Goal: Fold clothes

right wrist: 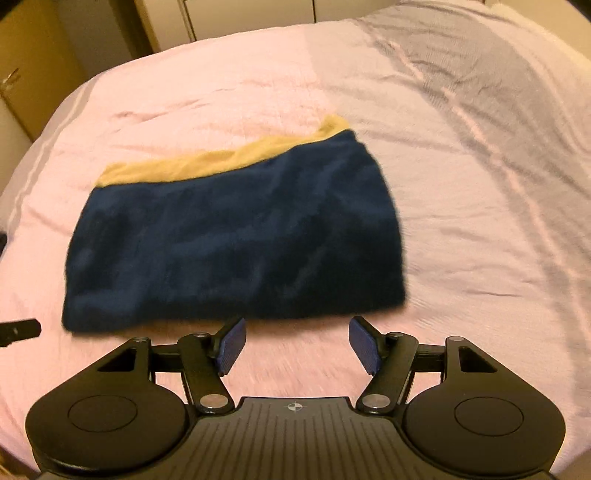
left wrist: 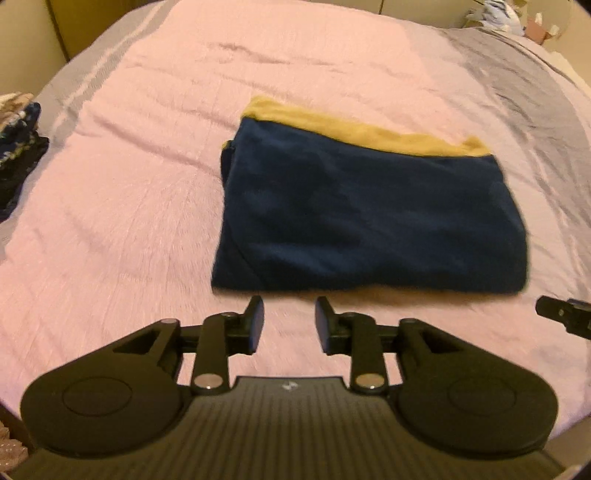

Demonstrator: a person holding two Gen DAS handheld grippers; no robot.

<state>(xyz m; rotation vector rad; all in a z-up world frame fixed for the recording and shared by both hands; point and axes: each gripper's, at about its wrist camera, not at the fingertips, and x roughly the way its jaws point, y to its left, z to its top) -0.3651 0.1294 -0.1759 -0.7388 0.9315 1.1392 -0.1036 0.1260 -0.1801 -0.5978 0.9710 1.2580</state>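
Navy folded garment point(left wrist: 365, 218) flat on pink bedspread point(left wrist: 129, 221) | left gripper point(left wrist: 289, 323), right gripper point(right wrist: 297, 343): tilted downward, fingers apart, empty

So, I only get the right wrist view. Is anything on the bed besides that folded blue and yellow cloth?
Observer: Yes. The left wrist view shows a pile of dark patterned clothes at the left edge of the bed.
Operator: And the black bit poking in at my left edge?
Observer: That is the left gripper. Its own view shows it open, with nothing between its fingers.
Operator: Anything beyond the bed?
Observer: Past its far right corner there is pale clutter with a cardboard box, too blurred to name further.
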